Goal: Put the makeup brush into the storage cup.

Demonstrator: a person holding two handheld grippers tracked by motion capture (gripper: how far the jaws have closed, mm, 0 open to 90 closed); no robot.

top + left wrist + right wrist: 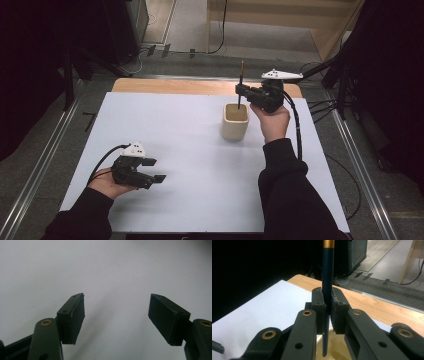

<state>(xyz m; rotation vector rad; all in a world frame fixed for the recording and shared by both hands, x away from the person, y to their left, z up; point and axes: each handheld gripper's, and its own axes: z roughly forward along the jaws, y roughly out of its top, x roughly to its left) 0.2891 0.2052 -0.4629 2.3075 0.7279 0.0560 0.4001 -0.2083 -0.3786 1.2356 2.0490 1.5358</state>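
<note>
A cream square cup (235, 121) stands on the white sheet, right of centre. My right gripper (241, 90) hovers over it, shut on a dark upright pen (240, 90) with a gold band near its top. In the right gripper view the pen (327, 277) runs straight up between the clamped pads, and its lower end hangs inside the cup (337, 352). My left gripper (154, 170) rests low near the sheet's front left, open. In the left gripper view its jaws stand wide apart, with bare white sheet between them (116, 317).
The white sheet (165, 130) covers most of a wooden table (165, 86). Metal rails run along the floor on both sides. A wooden cabinet (300, 20) stands beyond the table at the back right, with cables on the floor.
</note>
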